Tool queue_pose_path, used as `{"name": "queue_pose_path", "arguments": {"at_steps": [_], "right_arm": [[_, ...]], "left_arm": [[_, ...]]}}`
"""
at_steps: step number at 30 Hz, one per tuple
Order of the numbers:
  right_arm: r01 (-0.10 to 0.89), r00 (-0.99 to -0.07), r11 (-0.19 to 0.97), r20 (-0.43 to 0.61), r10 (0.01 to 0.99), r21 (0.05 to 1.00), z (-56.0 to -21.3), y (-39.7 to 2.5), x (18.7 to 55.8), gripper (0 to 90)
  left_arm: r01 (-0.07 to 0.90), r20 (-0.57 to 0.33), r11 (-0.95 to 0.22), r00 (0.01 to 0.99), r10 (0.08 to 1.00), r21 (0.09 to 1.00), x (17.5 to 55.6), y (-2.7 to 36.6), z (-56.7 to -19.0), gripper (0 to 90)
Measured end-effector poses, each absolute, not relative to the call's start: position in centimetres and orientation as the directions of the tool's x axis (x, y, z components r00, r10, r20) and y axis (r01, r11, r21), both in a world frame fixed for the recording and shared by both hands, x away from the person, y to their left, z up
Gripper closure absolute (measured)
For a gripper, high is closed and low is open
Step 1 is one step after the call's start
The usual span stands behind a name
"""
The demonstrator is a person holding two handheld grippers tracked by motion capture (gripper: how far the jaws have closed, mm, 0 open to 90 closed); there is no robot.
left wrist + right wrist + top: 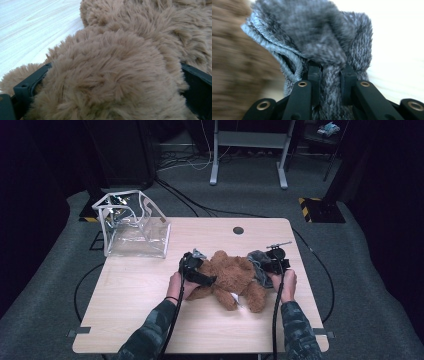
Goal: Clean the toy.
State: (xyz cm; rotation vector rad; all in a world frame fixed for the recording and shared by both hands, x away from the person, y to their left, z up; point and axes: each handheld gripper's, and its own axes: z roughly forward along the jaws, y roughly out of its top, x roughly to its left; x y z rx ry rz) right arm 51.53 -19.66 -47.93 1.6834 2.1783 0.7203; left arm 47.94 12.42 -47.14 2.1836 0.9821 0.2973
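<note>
Left gripper (200, 272) clamped round teddy bear's (231, 275) furry limb, right gripper (331, 82) pinched grey knitted garment (337, 45), both on wooden table (140, 295).

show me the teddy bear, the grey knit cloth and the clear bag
teddy bear (231, 274), high view, its belly
grey knit cloth (332, 37), right gripper view, its bunched upper fold
clear bag (136, 234), high view, its front wall

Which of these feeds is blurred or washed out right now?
Right gripper view: the brown teddy bear at left is smeared by blur and the table is washed out to near white, while the grey knit garment between the jaws is fairly sharp. Left gripper view: the fur is sharp. High view: the table is evenly lit, the surroundings dark.
</note>
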Motion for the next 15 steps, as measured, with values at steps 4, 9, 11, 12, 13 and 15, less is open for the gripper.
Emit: {"name": "queue_pose_path", "arguments": {"at_steps": [4, 9, 11, 12, 13, 15], "right_arm": [[0.825, -0.260, 0.169, 0.095, 0.961, 0.540, -46.9, -21.5, 50.9, 75.4], [0.752, -0.350, 0.214, 0.103, 0.931, 0.624, -42.4, -21.0, 48.0, 75.5], [0.726, -0.384, 0.219, 0.121, 0.915, 0.652, -41.0, -20.6, 47.0, 75.5], [0.717, -0.406, 0.230, 0.126, 0.905, 0.658, -40.5, -20.3, 46.7, 75.5], [0.712, -0.423, 0.232, 0.141, 0.895, 0.663, -40.2, -19.9, 46.5, 75.5], [0.707, -0.462, 0.272, 0.135, 0.876, 0.653, -40.3, -18.9, 46.5, 75.6]], "left_arm": [[0.563, -0.076, -0.457, 0.683, 0.727, 0.688, 47.9, 12.4, -47.1, 0.3], [0.560, -0.072, -0.461, 0.685, 0.725, 0.688, 48.0, 12.4, -47.1, 0.3], [0.560, -0.072, -0.462, 0.685, 0.725, 0.688, 48.0, 12.4, -47.1, 0.3], [0.560, -0.072, -0.462, 0.685, 0.725, 0.688, 48.0, 12.4, -47.1, 0.3], [0.564, -0.079, -0.449, 0.679, 0.730, 0.692, 47.9, 12.3, -47.2, 0.3], [0.563, -0.077, -0.451, 0.679, 0.730, 0.693, 47.9, 12.3, -47.2, 0.3]]}}
